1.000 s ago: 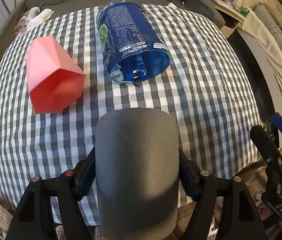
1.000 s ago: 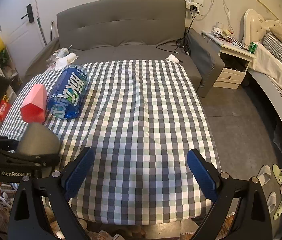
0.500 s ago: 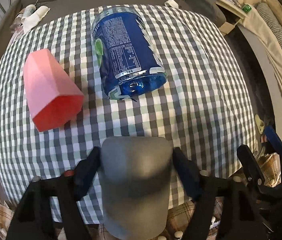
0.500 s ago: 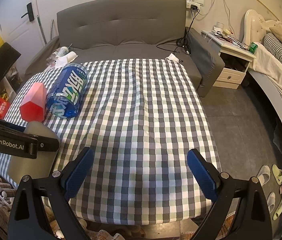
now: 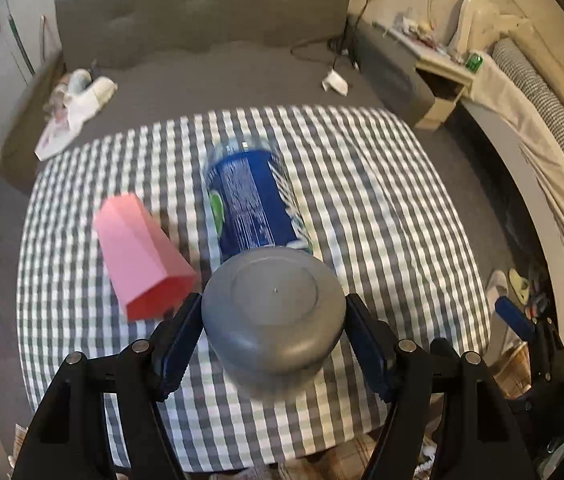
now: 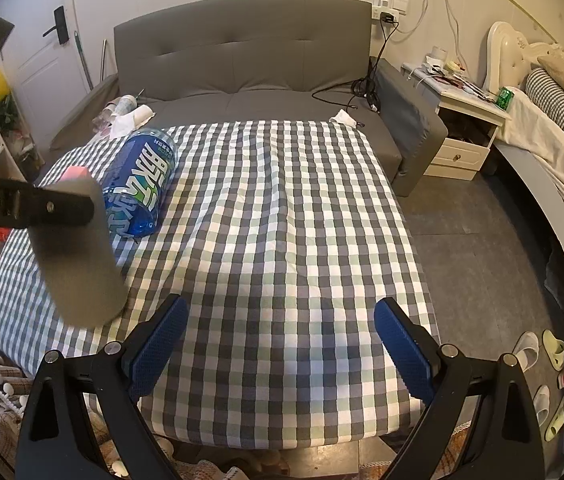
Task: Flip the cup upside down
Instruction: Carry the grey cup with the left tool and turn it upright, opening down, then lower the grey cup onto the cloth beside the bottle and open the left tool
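The grey cup [image 5: 272,312] is pinched between the blue pads of the left gripper [image 5: 273,338], one pad pressed against each side of its wall. Its flat closed base is turned toward the left wrist camera. From the right wrist camera the cup [image 6: 78,256] is seen held above the front left corner of the table, its long axis tilted, with the left gripper's black finger [image 6: 48,208] laid across its upper part. Whether its lower end touches the cloth cannot be told.

The right gripper [image 6: 280,344] is held with its pads spread wide and nothing between them, over the front edge of the table.

Just beyond the cup, a large blue water bottle [image 5: 252,204] is seen lying on its side on the checked tablecloth [image 6: 302,216], near the left edge. A pink faceted cup [image 5: 142,256] is seen beside the bottle, toward the left edge. A grey sofa [image 6: 242,60] is seen behind the table's far edge.
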`<action>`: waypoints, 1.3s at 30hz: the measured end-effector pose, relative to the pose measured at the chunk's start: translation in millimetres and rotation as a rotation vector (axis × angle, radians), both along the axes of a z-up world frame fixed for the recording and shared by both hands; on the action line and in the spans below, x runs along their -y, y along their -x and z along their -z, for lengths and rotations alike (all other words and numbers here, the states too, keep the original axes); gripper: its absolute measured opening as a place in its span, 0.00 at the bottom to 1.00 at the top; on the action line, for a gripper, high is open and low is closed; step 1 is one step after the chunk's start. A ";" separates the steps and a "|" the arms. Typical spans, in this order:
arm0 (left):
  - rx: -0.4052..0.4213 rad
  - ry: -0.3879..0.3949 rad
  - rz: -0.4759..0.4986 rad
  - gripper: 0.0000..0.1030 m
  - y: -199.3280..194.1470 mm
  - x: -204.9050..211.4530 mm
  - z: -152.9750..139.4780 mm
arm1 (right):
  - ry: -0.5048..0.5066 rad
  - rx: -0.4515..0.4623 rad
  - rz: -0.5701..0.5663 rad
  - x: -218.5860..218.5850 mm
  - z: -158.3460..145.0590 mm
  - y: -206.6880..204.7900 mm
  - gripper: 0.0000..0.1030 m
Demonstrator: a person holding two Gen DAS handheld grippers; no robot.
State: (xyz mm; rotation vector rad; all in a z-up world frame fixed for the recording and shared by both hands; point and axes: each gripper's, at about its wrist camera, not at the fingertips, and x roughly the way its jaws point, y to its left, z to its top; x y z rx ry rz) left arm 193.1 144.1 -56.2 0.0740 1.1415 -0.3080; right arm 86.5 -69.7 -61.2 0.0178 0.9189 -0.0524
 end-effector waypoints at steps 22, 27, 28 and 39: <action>0.163 -0.004 0.038 0.82 28.5 3.9 6.6 | -0.004 0.011 -0.001 1.1 -2.3 2.7 0.92; 0.211 0.037 0.039 0.85 40.7 -2.3 -10.1 | -0.013 0.040 -0.005 1.9 -8.5 6.8 0.92; 0.231 0.050 0.031 0.85 45.6 -6.4 -15.0 | -0.013 0.048 -0.006 1.5 -10.4 8.5 0.92; 0.433 0.099 -0.036 0.85 115.3 -57.0 -37.4 | -0.031 0.237 -0.053 -13.9 -47.6 53.1 0.92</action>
